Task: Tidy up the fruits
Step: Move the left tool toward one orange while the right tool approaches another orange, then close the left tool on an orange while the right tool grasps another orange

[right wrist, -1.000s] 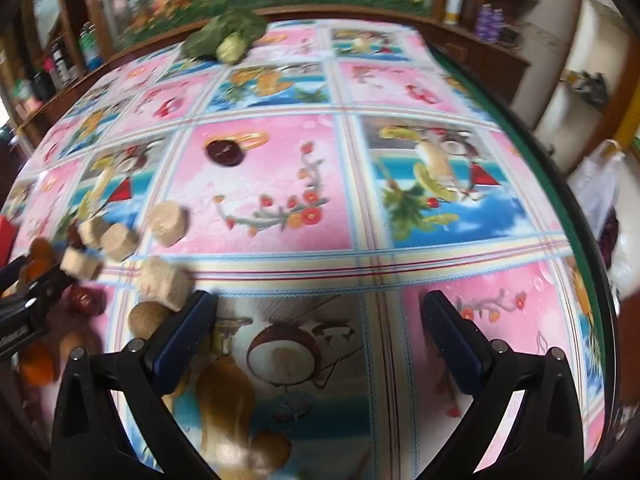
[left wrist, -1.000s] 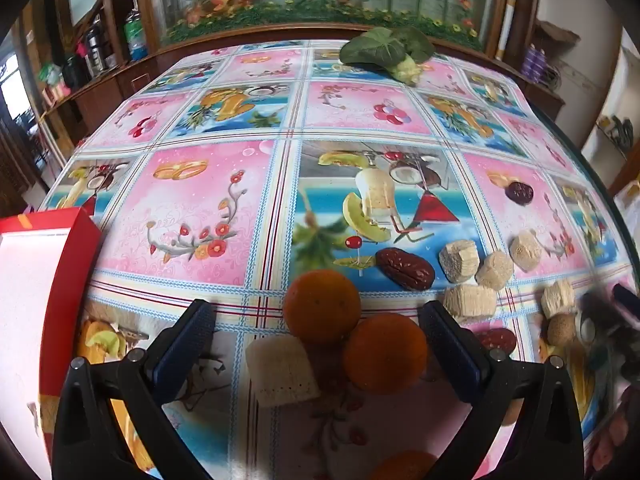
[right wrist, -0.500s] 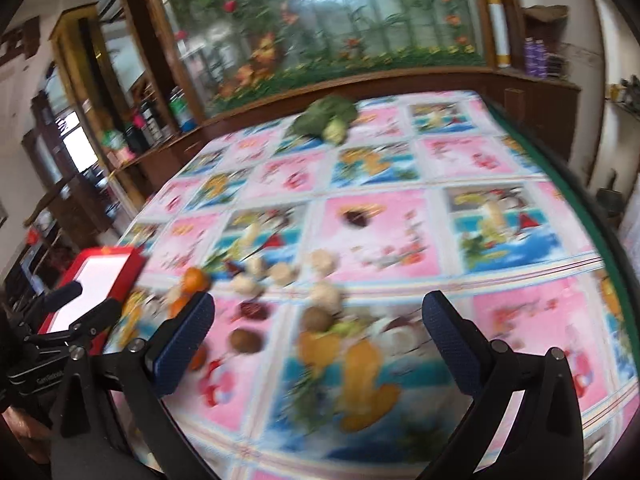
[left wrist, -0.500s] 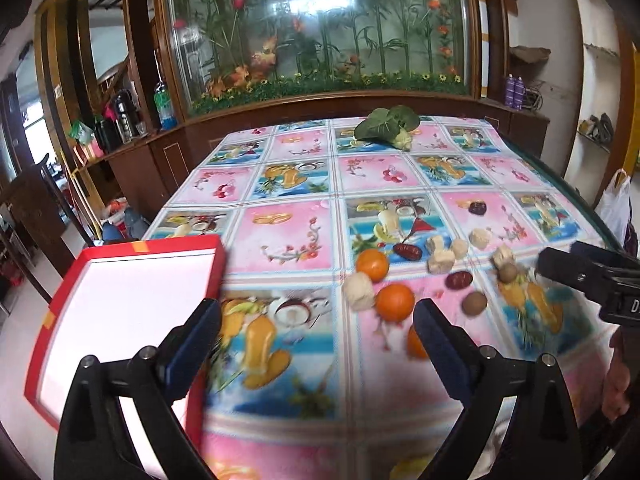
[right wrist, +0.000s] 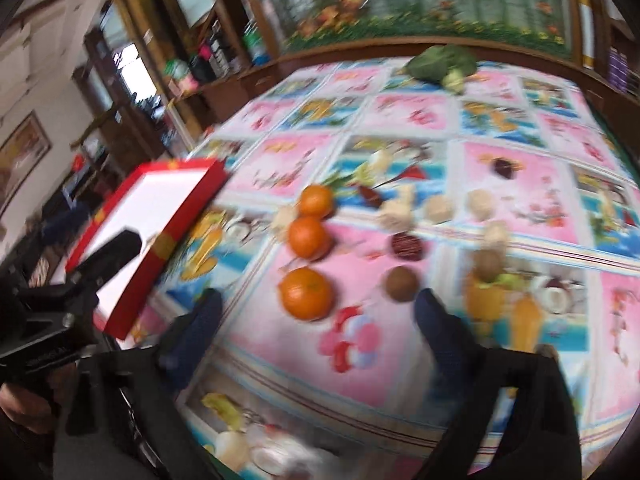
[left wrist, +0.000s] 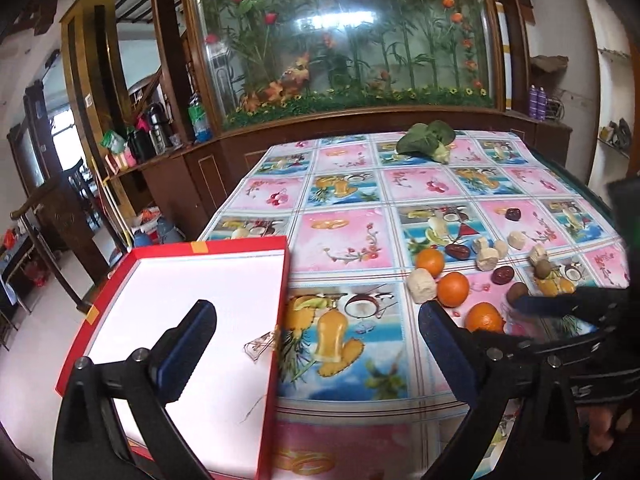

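Right now your left gripper (left wrist: 316, 344) has its fingers spread wide apart with nothing between them, and it hangs over the near edge of the counter (left wrist: 348, 240), with one finger above the red box (left wrist: 280, 320) and the other near the fruit. Your right gripper (right wrist: 316, 320) is spread wide too and holds nothing. It hangs just above the nearest orange (right wrist: 306, 294), which sits on the counter a little ahead of the gap between its fingers. Two more oranges (right wrist: 308, 237) sit behind that one in a row, close together. A brown round fruit (right wrist: 401, 284) lies just beside the right finger. Dark red dates (right wrist: 408, 246) and pale lumpy snacks (right wrist: 396, 216) are scattered near the oranges. The red box is open, white inside, and sits at the left edge of the counter, well apart from the fruit. A leafy green vegetable (left wrist: 428, 140) lies at the far end.
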Demonstrator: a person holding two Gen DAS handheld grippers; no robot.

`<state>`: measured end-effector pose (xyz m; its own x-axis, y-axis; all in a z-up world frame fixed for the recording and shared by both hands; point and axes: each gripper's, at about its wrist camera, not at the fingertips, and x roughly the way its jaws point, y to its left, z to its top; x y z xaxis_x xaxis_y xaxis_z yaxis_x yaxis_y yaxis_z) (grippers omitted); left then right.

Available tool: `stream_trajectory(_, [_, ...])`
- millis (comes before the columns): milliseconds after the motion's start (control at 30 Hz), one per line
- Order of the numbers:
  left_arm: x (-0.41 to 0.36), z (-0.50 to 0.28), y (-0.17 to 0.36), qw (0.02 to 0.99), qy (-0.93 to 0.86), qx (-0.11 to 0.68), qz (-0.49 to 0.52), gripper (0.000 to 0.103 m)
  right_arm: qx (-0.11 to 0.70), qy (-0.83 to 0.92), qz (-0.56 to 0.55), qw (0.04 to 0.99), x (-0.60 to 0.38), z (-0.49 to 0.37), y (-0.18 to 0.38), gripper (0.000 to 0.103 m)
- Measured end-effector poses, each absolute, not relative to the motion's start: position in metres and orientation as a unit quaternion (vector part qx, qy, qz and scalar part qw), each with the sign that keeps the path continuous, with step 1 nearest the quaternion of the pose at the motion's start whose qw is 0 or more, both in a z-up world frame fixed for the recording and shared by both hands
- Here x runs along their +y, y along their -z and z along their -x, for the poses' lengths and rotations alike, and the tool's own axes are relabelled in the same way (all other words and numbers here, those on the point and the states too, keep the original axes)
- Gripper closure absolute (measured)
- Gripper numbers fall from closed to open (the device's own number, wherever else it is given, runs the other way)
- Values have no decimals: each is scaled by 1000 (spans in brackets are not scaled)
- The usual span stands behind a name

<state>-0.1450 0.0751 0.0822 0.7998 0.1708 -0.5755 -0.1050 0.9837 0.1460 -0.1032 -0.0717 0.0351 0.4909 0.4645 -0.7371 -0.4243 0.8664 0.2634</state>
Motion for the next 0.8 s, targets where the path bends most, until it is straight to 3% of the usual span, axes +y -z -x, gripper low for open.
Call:
stream_trajectory(67, [81, 146, -82, 948, -75, 307, -44, 2, 455, -265, -16, 850, -58, 97, -26, 29])
stream_trajectory(300, [84, 142, -79, 945, -58, 320, -33, 2, 471, -239, 5, 849, -41, 85, -10, 43])
stream_trajectory(467, [74, 135, -79, 940, -21, 338, -29, 2, 469, -229, 18, 853, -44, 80, -9, 66])
stream_trajectory(800, [26, 93, -51, 911, 49, 408, -28, 6, 465, -227, -57, 854, -105, 76, -10, 66])
